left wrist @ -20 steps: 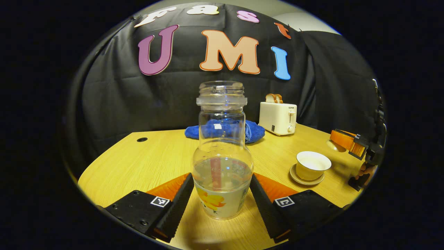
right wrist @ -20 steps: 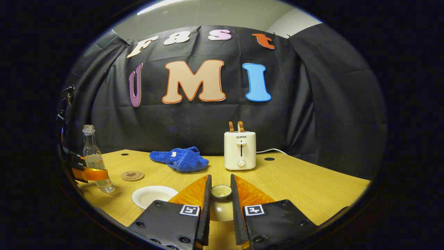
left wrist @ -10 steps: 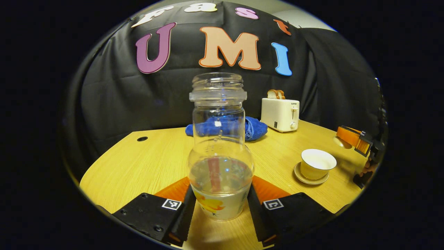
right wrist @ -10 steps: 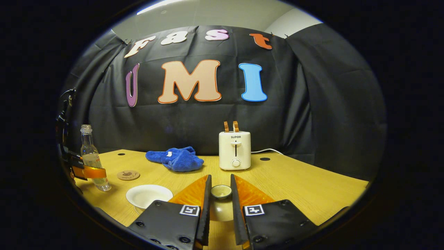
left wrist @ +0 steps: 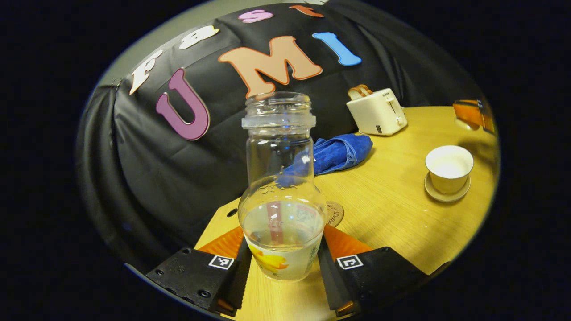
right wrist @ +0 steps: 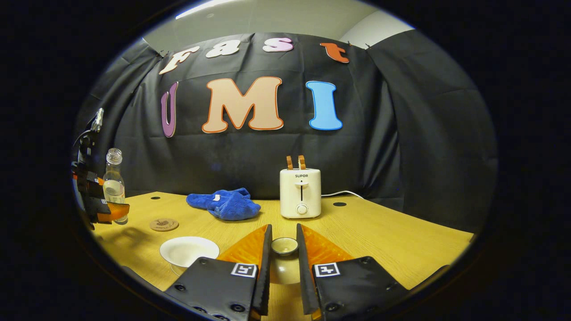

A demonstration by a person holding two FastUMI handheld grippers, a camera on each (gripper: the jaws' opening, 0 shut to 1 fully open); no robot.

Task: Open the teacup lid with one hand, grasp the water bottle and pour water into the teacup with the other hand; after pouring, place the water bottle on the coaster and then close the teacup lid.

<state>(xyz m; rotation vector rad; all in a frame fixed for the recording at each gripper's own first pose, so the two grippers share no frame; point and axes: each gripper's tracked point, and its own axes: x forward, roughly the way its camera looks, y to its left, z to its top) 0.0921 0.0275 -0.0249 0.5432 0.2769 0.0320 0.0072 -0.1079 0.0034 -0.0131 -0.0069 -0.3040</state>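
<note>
Left fingers [left wrist: 282, 263] clamp water bottle [left wrist: 281, 196]; right fingers [right wrist: 282, 263] pinch teacup lid [right wrist: 284, 246]; toaster [right wrist: 300, 192] marked SUPOR, probably.

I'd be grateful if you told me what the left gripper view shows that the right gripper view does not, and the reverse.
Left gripper view: the water level and printed band of the water bottle, close up between the left gripper fingers. Right gripper view: the teacup lid, pinched by its knob in the right gripper, and the toaster's cable. Shared: bottle, open teacup, coaster, blue cloth, toaster, table.
</note>
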